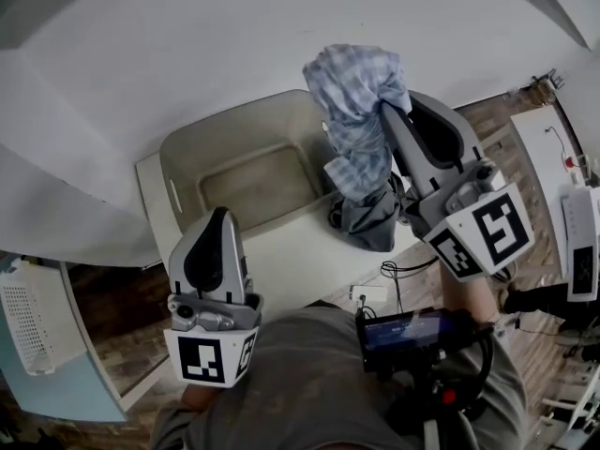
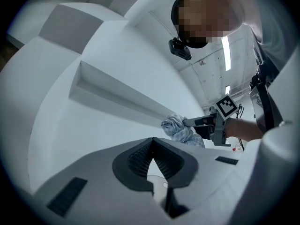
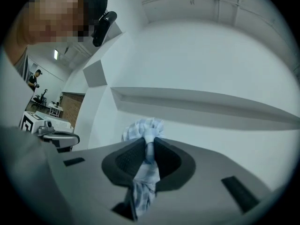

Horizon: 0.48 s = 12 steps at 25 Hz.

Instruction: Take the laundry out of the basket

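One-handedly lifting the checked cloth [image 1: 356, 111] clear of the basket [image 1: 178, 157], pinching its bunched top in the right gripper [image 1: 386, 111], holding the left gripper [image 1: 217, 216] closed and empty nearby, likely needing next a swing aside and a release.

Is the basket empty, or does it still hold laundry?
Empty: the basket shows a bare bottom; the cloth hangs from the right gripper, held up.
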Each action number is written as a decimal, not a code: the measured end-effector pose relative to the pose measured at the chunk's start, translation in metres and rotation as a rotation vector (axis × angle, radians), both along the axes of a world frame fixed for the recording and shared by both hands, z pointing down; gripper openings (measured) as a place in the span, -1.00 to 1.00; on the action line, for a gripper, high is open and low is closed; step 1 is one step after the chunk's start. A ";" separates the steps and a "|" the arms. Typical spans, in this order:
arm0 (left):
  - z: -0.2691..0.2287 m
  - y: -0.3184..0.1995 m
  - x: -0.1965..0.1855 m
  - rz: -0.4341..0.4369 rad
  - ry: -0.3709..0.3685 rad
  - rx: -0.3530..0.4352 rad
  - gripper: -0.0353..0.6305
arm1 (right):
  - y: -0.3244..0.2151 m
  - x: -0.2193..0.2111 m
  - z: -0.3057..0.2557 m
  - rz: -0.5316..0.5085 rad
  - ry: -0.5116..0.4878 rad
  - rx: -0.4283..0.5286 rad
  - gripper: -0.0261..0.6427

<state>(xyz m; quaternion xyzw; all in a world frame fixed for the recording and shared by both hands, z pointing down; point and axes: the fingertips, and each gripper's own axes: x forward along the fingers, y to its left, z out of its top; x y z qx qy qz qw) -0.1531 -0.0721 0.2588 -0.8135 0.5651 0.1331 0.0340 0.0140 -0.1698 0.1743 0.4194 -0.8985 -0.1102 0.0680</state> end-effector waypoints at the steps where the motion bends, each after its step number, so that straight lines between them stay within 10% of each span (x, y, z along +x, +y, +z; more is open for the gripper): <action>1: -0.002 0.000 0.009 0.019 -0.004 0.001 -0.87 | 0.004 0.013 0.002 0.025 -0.001 -0.003 -0.73; 12: 0.001 0.002 0.096 0.137 -0.063 -0.008 -0.87 | 0.032 0.136 0.078 0.230 -0.034 -0.095 -0.73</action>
